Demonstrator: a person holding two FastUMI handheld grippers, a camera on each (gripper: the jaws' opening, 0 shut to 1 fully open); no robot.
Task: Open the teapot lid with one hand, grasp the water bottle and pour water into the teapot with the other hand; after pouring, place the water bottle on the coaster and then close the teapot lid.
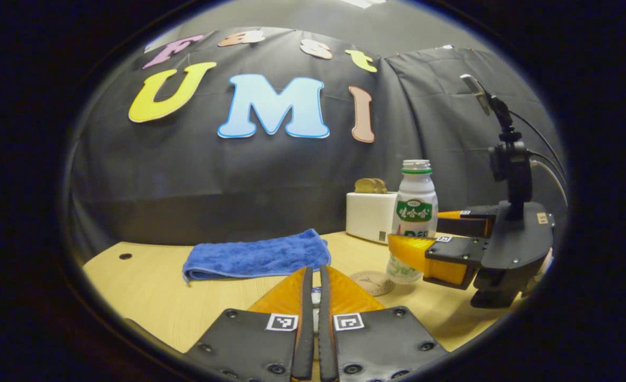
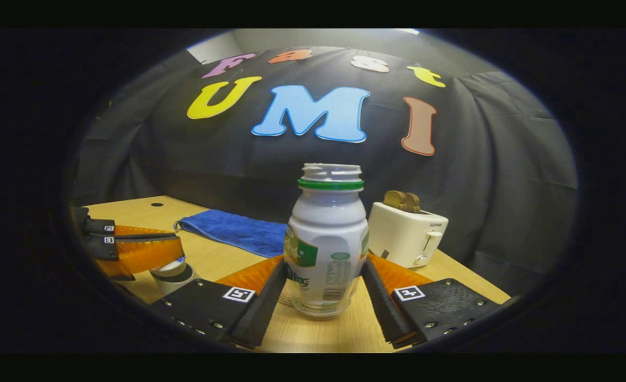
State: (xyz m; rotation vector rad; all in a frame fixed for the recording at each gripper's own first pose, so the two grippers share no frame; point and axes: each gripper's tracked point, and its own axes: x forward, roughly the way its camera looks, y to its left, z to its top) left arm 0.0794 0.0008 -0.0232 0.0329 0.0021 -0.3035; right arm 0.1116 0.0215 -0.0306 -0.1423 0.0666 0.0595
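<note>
Bottle between my right fingers, teapot mostly hidden.

My right gripper (image 2: 326, 289) is bracketing the upright, uncapped water bottle (image 2: 327, 239) on the table (image 2: 222, 260); contact is unclear. My left gripper (image 1: 313, 297) is pinching the teapot lid (image 2: 168, 268), its fingers nearly together, hiding the teapot beneath.
</note>
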